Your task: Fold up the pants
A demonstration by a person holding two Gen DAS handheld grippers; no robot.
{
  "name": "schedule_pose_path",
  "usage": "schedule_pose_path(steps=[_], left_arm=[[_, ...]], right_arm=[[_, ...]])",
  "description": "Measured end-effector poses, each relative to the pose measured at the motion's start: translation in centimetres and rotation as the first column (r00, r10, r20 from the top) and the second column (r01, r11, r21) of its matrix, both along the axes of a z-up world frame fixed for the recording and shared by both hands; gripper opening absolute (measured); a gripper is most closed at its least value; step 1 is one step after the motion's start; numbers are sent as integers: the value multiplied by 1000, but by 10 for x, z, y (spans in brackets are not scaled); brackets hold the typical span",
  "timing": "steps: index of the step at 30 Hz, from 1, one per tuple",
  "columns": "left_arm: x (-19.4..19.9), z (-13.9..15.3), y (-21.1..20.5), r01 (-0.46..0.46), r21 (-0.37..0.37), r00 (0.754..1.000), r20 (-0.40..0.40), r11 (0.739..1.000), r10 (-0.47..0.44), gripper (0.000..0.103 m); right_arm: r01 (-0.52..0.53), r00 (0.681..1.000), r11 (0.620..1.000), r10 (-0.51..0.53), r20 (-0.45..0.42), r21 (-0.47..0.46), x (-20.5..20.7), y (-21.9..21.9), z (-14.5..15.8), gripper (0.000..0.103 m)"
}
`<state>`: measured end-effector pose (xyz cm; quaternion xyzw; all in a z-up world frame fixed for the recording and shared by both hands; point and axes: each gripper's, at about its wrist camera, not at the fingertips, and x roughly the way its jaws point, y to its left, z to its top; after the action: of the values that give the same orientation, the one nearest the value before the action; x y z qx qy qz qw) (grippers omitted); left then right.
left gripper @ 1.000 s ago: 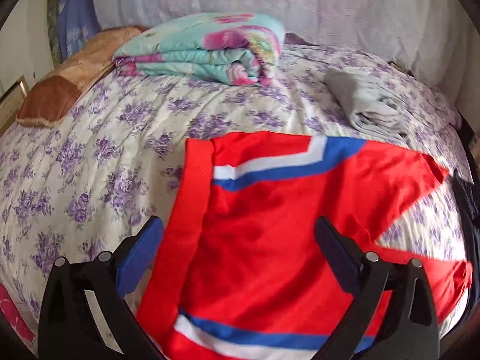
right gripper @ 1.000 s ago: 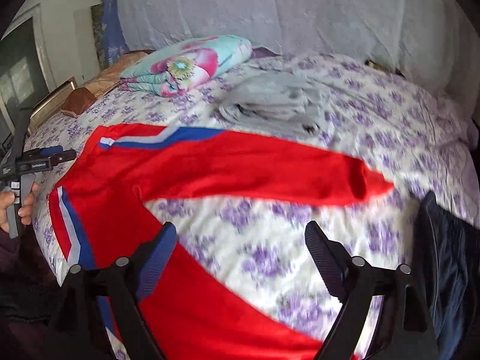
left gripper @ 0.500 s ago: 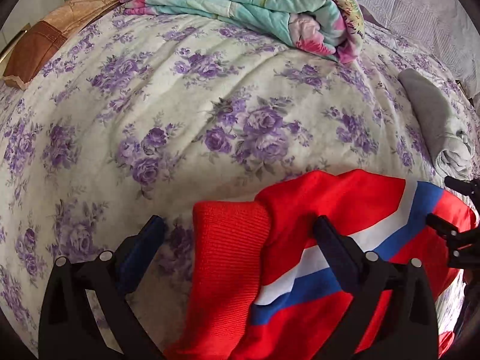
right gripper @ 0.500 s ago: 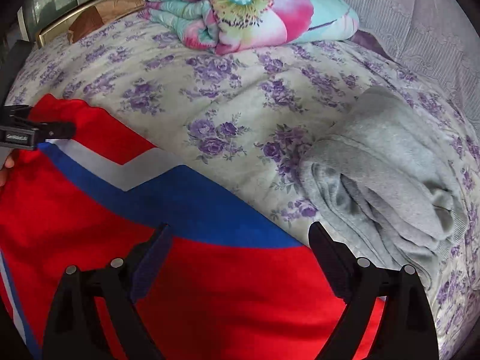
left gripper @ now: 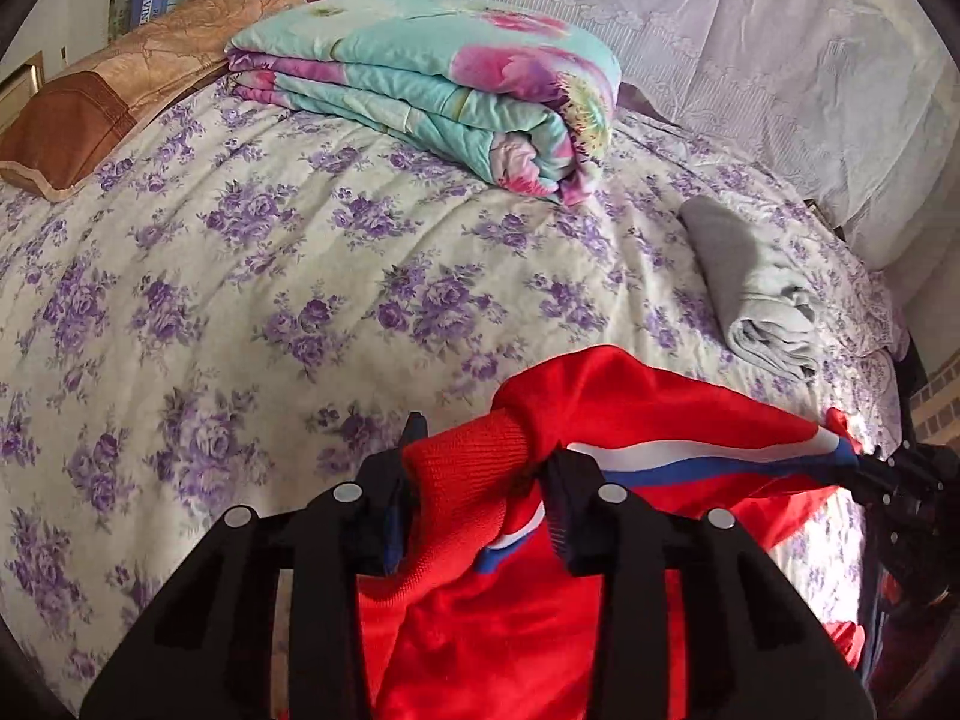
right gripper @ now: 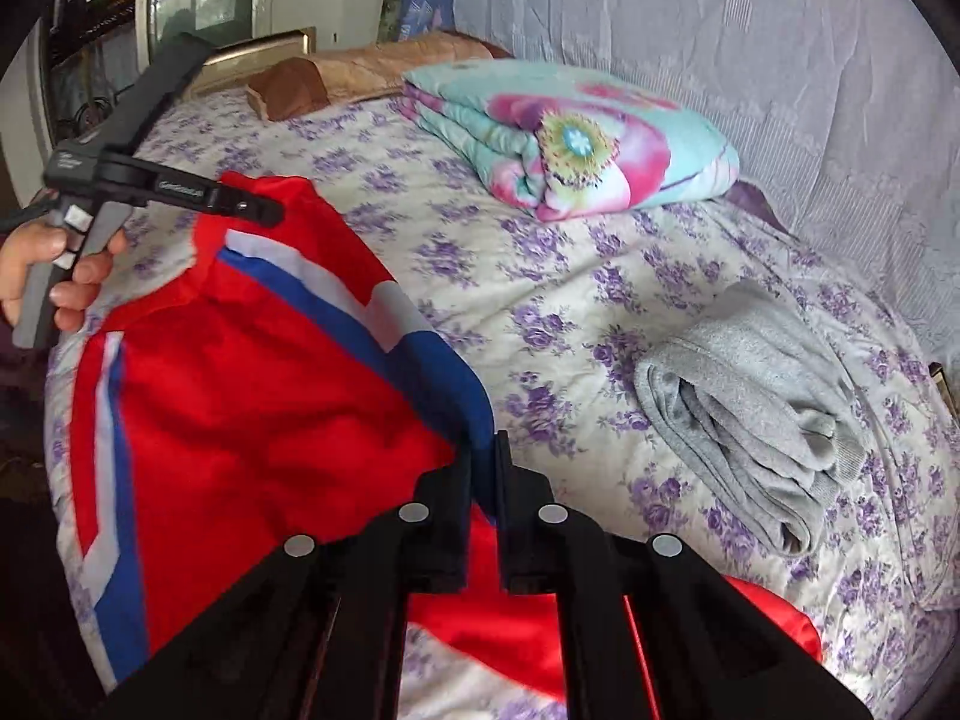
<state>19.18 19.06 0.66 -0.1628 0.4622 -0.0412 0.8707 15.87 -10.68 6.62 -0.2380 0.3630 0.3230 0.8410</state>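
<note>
1. Where both grippers had hung wide over the flat garment a second before, the left gripper (left gripper: 474,498) had just clamped onto the ribbed waistband of the red satin pants with blue and white stripes (left gripper: 630,414), bunching it.
2. The pants lay on the purple-flowered bedspread (left gripper: 240,276), the gripped edge lifted.
3. The right gripper (right gripper: 485,498) had just pinched the blue stripe; I judged the fold could begin.

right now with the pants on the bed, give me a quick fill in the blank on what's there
1. Both grippers are shut on the ____ pants.
2. The left gripper pinches the ribbed ____ of the pants.
3. The folded garment lying apart from the pants is ____ in colour.
4. The bedsheet is printed with ____ flowers.

Missing words: red; waistband; grey; purple
</note>
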Motion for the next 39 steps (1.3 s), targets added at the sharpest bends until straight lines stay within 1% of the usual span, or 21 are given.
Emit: schedule_pose_path(steps=[2,5,6,7,8,10,12,14,15,17,19,22,28,31,33,34,35,36,37,38,39], left_arm=[[-25,9,7,-11,-30,1000,16,999,11,62],[-73,17,21,-33,-86,999,39,996,36,78],[-89,18,25,-36,-119,999,34,992,41,81],[-104,16,28,-41,-157,999,28,987,46,89],[-117,12,30,-49,-188,999,14,981,52,91],[-133,1,26,-46,-262,999,-25,964,40,91],[-141,-10,20,-43,-344,997,-71,938,20,91],[-144,-16,11,-42,-425,995,-97,904,1,91],[-144,-17,7,-37,-436,995,-98,899,-7,91],[-140,-22,2,-49,-422,994,-112,905,1,91],[-136,-33,4,-87,-443,989,-149,892,23,91],[-132,-44,8,-113,-456,983,-181,883,33,91],[-145,-48,8,-128,-386,973,-229,913,39,91],[-143,-52,8,-123,-370,975,-217,921,43,91],[-135,-53,5,-114,-355,981,-188,928,48,90],[-130,-54,2,-110,-342,983,-179,933,50,85],[-126,-55,1,-112,-329,983,-172,937,57,71],[-122,-56,0,-108,-324,985,-162,940,57,67],[-120,-56,1,-105,-320,987,-152,941,59,53],[-119,-56,2,-98,-328,988,-142,940,53,33],[-117,-56,2,-85,-341,990,-137,936,39,28]], right_arm=[[0,1000,998,-1,16,55,-39,-8,3,7],[4,1000,991,-7,20,133,-96,-16,-14,7],[14,1000,988,-16,11,154,-110,-17,-25,7],[26,1000,983,-27,1,182,-123,-19,-37,7],[39,999,978,-39,-7,206,-134,-21,-49,7],[63,998,969,-56,-38,239,-146,-24,-73,7],[60,997,963,-48,-52,263,-157,-28,-90,7],[65,996,958,-46,-74,278,-161,-31,-97,7],[69,996,956,-50,-72,287,-164,-32,-96,7],[66,997,949,-48,-67,308,-167,-34,-94,7],[72,996,948,-51,-77,311,-165,-34,-97,7],[75,994,939,-45,-95,335,-163,-37,-98,7],[86,991,922,-41,-127,377,-159,-43,-99,7],[87,991,922,-41,-128,378,-159,-43,-100,8],[87,991,924,-41,-129,372,-159,-42,-100,8],[88,991,924,-42,-130,371,-160,-41,-100,8],[88,991,924,-43,-129,371,-160,-42,-100,8],[88,991,924,-43,-127,372,-161,-42,-100,8],[89,991,924,-45,-125,373,-161,-42,-100,8],[88,992,924,-46,-122,373,-162,-42,-99,8],[87,992,924,-45,-119,373,-163,-42,-99,8]])
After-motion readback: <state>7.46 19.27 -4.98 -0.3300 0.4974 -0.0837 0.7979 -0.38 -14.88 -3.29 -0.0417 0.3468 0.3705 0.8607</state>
